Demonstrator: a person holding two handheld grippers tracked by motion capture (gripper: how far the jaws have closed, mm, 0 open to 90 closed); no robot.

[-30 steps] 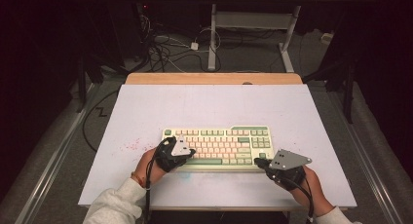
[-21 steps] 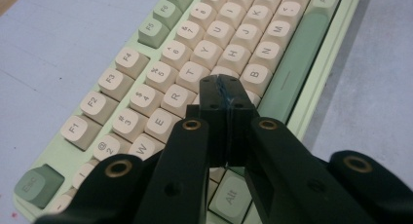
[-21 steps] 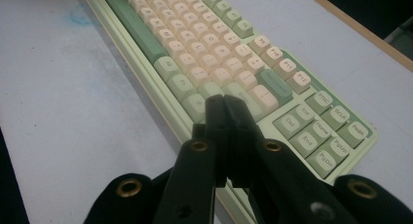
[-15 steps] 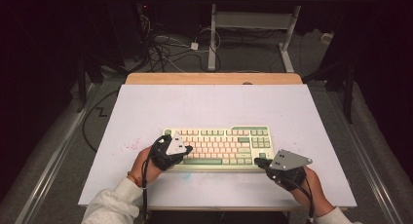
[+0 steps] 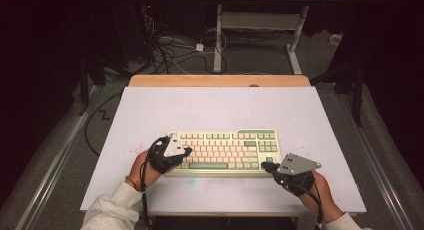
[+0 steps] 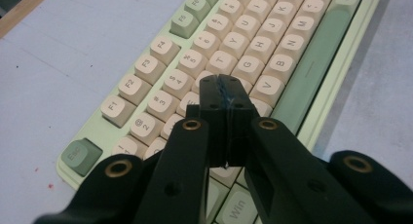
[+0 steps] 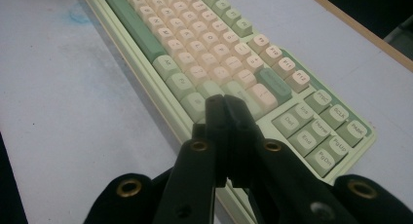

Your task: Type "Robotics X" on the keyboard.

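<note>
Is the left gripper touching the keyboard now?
Cannot tell. In the left gripper view the shut left gripper covers keys of the keyboard, hiding any contact or gap.

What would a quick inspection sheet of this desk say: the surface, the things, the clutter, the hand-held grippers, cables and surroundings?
Surface: white table, faint pink and blue stains near the front.
Job's things: green and cream keyboard, lying flat near the front edge.
Clutter: nothing seen.
Grippers: left hand-held gripper shut, over the keyboard's left keys; right hand-held gripper shut, at the keyboard's right end.
Cables: one trailing from each gripper; a tangle on the floor beyond the table.
Surroundings: dark room, another table's metal legs behind.
</note>
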